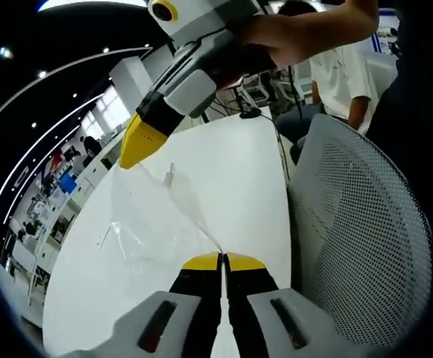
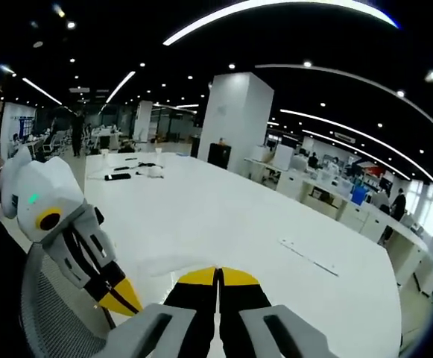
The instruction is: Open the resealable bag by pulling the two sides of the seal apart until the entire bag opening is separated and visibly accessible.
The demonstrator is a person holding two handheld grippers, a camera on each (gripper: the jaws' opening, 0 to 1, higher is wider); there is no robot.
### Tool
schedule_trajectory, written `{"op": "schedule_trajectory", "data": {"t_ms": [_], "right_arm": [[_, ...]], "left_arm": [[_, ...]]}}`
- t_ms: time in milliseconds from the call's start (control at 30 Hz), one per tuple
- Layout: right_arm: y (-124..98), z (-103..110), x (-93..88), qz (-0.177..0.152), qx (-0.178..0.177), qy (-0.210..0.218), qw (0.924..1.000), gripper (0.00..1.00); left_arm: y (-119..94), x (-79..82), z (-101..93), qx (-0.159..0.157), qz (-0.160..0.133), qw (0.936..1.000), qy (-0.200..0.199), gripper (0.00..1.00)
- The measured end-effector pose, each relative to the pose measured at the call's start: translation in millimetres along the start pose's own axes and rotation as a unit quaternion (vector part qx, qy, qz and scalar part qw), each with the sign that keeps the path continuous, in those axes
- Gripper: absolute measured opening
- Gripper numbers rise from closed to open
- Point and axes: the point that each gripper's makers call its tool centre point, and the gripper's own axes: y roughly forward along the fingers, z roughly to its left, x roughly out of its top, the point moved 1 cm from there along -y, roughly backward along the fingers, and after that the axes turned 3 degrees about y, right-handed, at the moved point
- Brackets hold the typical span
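Observation:
A clear resealable bag (image 1: 160, 212) hangs stretched above the white table (image 1: 231, 164). My left gripper (image 1: 222, 260) is shut on the bag's near edge, its yellow tips pressed together. The right gripper (image 1: 133, 154) comes in from the top, held by a hand, and is shut on the bag's far side. The film is pulled taut between the two, with creases running from one to the other. In the right gripper view my right gripper (image 2: 217, 277) is shut, a faint patch of bag film (image 2: 173, 263) lies just beyond it, and the left gripper (image 2: 121, 300) shows at lower left.
A grey mesh chair back (image 1: 365, 239) stands close on the right of the table, also seen as mesh chair (image 2: 48, 313). A person in a white shirt (image 1: 343, 74) sits beyond. Small dark items (image 2: 119, 177) lie at the table's far end, and a thin white strip (image 2: 309, 257) lies nearer.

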Motion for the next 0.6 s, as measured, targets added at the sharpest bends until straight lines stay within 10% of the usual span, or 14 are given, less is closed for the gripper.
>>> {"op": "schedule_trajectory", "data": {"t_ms": [600], "right_arm": [[20,37,-63.6,0.082,0.053,-0.039,0.9944,0.00]], "left_arm": [[6,-31.4,-12.3,0.000,0.029,0.9975,-0.065,0.01]]}}
